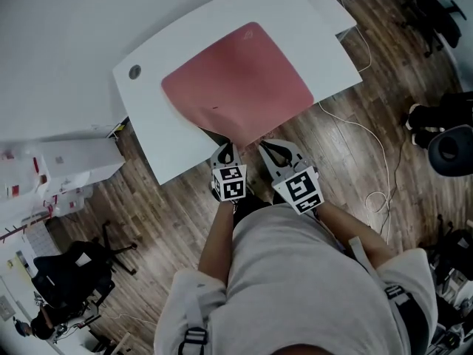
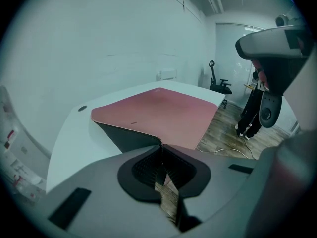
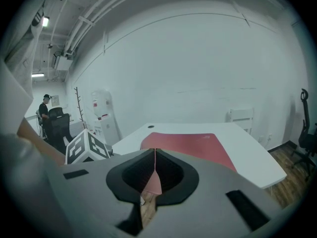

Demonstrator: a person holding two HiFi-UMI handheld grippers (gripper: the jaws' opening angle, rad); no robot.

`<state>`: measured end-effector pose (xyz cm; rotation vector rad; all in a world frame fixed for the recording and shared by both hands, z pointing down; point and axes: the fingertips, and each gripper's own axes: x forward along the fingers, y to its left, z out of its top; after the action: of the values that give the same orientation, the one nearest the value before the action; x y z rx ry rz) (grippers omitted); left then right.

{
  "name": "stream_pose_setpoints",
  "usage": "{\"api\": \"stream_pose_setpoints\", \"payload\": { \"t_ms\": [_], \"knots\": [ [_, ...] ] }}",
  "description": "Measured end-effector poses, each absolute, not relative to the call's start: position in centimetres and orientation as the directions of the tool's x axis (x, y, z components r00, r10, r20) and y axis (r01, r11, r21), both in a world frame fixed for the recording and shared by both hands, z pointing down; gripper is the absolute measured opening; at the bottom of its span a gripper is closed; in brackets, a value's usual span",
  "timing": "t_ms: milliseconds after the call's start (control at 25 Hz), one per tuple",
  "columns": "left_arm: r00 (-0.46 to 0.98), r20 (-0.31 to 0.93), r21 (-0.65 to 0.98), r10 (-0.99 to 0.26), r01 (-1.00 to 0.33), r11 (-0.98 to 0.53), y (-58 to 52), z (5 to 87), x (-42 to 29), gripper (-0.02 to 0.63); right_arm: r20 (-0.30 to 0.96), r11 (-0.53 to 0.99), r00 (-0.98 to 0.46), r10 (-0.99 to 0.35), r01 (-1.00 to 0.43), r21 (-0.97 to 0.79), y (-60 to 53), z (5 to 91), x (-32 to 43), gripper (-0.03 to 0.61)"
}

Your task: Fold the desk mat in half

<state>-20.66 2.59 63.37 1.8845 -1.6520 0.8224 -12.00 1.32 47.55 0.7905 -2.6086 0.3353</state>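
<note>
Desk mat (image 1: 240, 80) lies on the white tabletop (image 1: 174, 150), near edge lifted off it. Left gripper (image 1: 227, 149) and right gripper (image 1: 272, 148) jaws are both clamped on that edge, side by side — probably to carry it toward the tabletop's far side.

White desk (image 1: 318, 46) on wood floor (image 1: 177, 198), pink desk mat (image 1: 244, 72) lying across it, round grommet (image 1: 134, 72) near one corner

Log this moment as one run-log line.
left gripper: shut on desk mat near edge | right gripper: shut on same edge | edge: lifted off desk, underside showing
</note>
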Motion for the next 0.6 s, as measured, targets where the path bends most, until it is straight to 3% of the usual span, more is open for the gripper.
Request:
{"api": "stream_pose_setpoints", "payload": {
  "t_ms": [600],
  "knots": [
    [-0.033,0.723,-0.127,-0.690,-0.988,-0.086,0.0,62.7,-18.6,0.026,0.403,0.844,-0.802,-0.442,-0.523,-0.116,-3.6,49.9,-8.1,0.040]
  ]
}}
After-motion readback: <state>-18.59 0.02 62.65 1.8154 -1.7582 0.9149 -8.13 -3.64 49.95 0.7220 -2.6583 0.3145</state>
